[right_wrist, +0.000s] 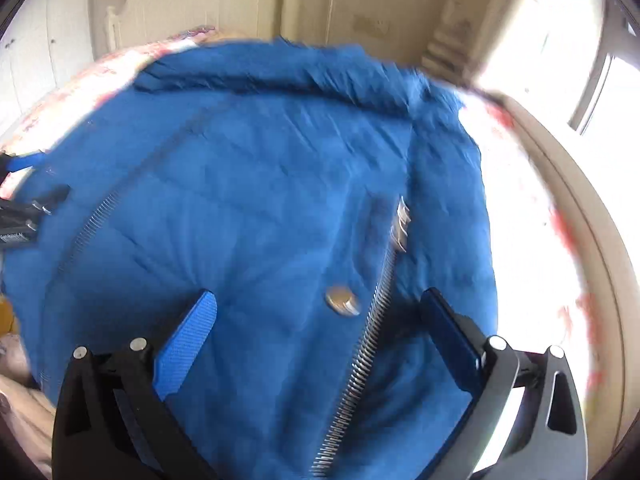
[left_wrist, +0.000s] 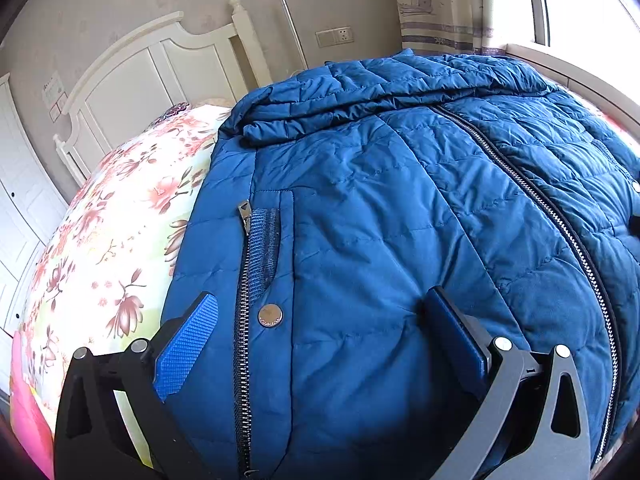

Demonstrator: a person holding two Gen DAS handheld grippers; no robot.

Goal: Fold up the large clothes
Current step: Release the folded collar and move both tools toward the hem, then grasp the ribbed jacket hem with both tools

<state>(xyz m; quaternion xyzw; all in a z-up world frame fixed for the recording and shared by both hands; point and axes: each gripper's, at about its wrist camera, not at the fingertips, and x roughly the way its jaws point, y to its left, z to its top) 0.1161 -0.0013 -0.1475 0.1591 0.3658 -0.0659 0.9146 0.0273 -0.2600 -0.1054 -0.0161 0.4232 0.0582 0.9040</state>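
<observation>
A large blue quilted jacket (left_wrist: 380, 208) lies spread on the bed, front up, with a long centre zip (left_wrist: 560, 220) and a sleeve folded across its top. My left gripper (left_wrist: 320, 312) hovers open over the jacket's near left part, its fingers on either side of a pocket zip (left_wrist: 244, 320) and a metal snap (left_wrist: 270, 315). In the blurred right wrist view the same jacket (right_wrist: 248, 208) fills the frame. My right gripper (right_wrist: 320, 308) is open above the near right part, with a snap (right_wrist: 342, 300) and a pocket zip (right_wrist: 360, 360) between its fingers. The other gripper (right_wrist: 24, 204) shows at the left edge.
The jacket rests on a floral bedspread (left_wrist: 120, 240). A white headboard (left_wrist: 160, 68) stands at the far end, a white wardrobe (left_wrist: 16, 184) on the left, a curtain (left_wrist: 440, 4) and a bright window (left_wrist: 580, 4) on the right. A pink edge (left_wrist: 28, 400) hangs at the bed's near left.
</observation>
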